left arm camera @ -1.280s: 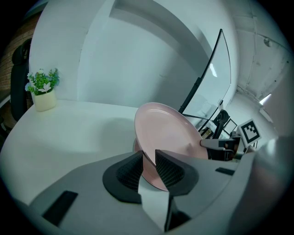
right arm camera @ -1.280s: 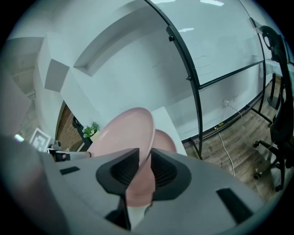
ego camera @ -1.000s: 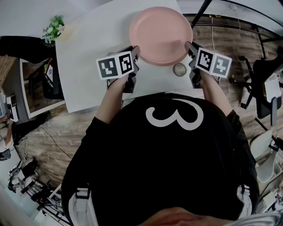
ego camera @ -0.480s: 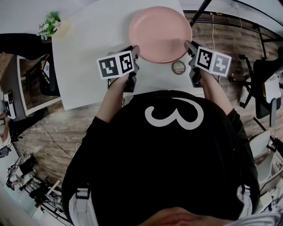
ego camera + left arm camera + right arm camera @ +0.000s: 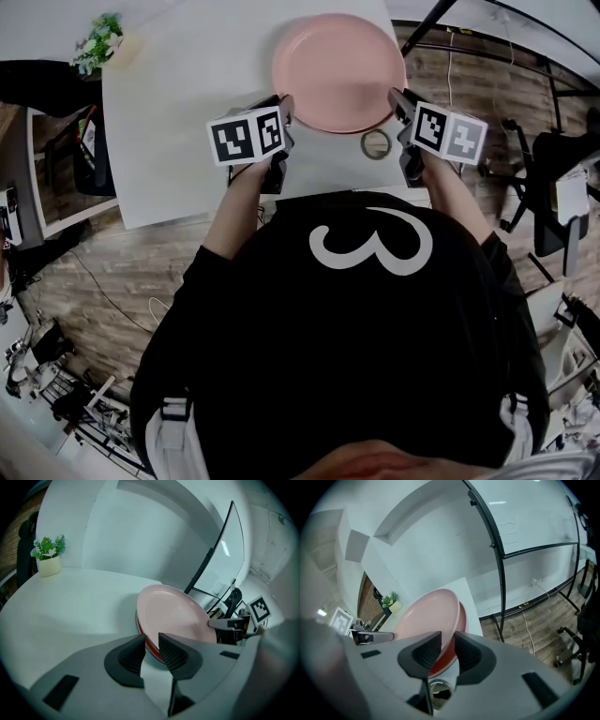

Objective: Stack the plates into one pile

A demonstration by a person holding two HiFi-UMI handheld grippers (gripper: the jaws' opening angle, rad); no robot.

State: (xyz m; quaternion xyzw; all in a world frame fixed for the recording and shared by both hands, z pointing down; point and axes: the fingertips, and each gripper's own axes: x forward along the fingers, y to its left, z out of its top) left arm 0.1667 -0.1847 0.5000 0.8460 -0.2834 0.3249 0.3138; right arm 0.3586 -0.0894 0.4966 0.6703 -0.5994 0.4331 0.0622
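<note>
Writing: white "3"-like figure on the person's black shirt; black-and-white square markers on both gripper cubes; no brand or label legible.
Pink plate point(image 5: 339, 70): at the table's point(image 5: 187, 112) far edge, held between the two grippers, lying over the red plate point(image 5: 442, 660); I cannot tell whether the two touch.
Red plate: only its rim shows, just under the pink one, in both gripper views.
Left gripper point(image 5: 287, 103): clamped on the pink plate's left rim.
Right gripper point(image 5: 397, 97): jaws have just been opening a little; the pink plate's right rim is between them, grip slack.
Ring point(image 5: 376, 143): flat on the table, just beside the right gripper.
Plant point(image 5: 97, 42): far left corner, well apart from the plates.
Change: plate, ring and grippers keep nearly the same places as a second ago; the table and plant sit slightly further left in the head view.
</note>
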